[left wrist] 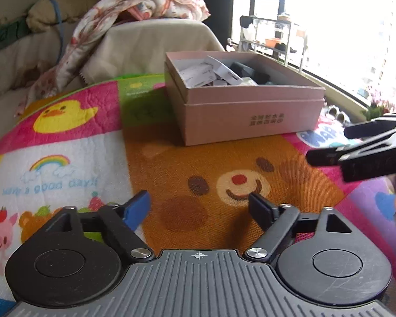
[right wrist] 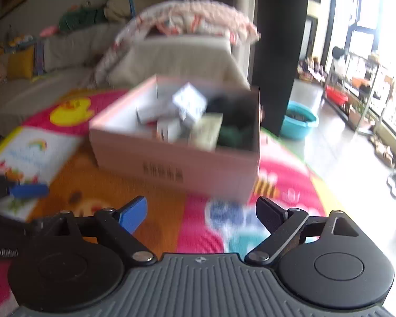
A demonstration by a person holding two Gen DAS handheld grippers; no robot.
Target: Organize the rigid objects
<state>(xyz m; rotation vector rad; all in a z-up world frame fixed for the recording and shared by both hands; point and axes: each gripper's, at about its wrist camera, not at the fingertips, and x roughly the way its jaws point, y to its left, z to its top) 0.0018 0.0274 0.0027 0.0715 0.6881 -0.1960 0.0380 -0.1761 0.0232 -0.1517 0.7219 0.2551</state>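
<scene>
Clearance around the pink cardboard box is good on the near side: we see a bare stretch of the cartoon play mat between its front wall and both tools. The box stands on the mat with its top open, and the rigid items inside, white cartons and some dark pieces, lie below the rim; in the right wrist view they are blurred, so we cannot name them further. The left gripper hangs over the orange bear panel with its jaws spread wide and nothing between the blue pad and the black one. The right gripper is likewise wide open and empty, pointing down at the box's near right corner; in the left wrist view it enters from the right edge, clear of the box wall. We note that the two tools are apart from each other and from the box. Behind the box, a beige covered seat carries a patterned blanket, close to the box's far left side. To the right the mat ends at a pale floor, where a teal basin sits beside a dark pillar. Beyond that stand a metal rack and bright windows.
</scene>
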